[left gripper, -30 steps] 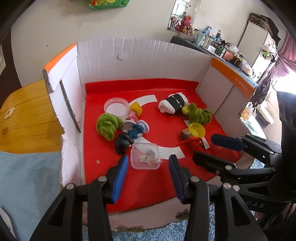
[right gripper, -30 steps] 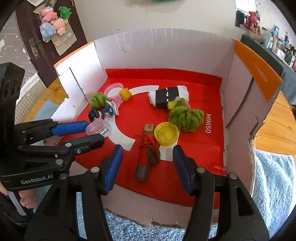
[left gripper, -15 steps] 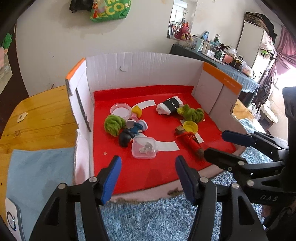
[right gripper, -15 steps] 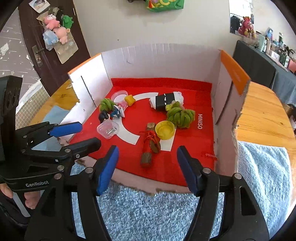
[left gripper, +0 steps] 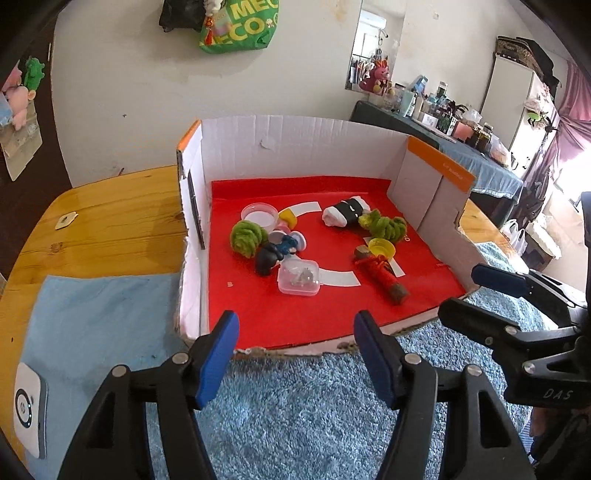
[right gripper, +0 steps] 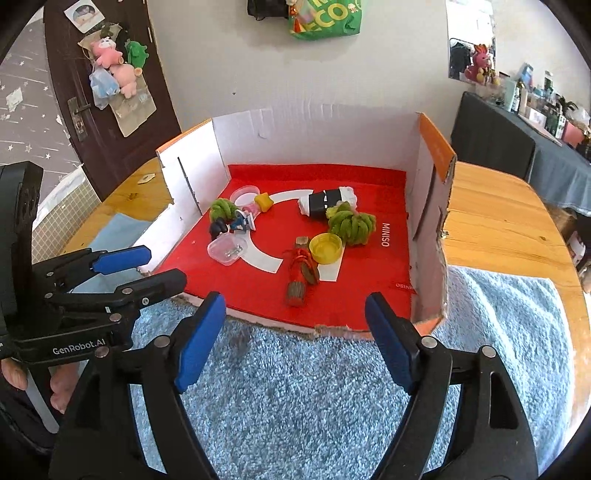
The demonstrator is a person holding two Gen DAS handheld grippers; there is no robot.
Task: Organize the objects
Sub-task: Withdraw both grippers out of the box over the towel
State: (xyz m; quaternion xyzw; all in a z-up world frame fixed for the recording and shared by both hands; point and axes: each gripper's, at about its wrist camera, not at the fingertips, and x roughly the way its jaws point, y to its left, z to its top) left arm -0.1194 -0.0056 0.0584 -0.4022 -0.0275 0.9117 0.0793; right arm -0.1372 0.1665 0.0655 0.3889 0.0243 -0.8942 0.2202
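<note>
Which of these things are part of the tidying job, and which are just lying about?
Part of the job:
cardboard box
clear plastic case
yellow cap
red-wrapped stick
green knotted toy
black-and-white roll
left hand-held gripper, open
right hand-held gripper, open

Just lying about:
blue rug
white device
green bag

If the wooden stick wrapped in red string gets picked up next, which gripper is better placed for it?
Probably the right gripper. The wooden stick lies almost straight ahead between its open fingers. For the left gripper, also open and empty, the stick sits off to its right, with the clear plastic case more directly ahead.
</note>
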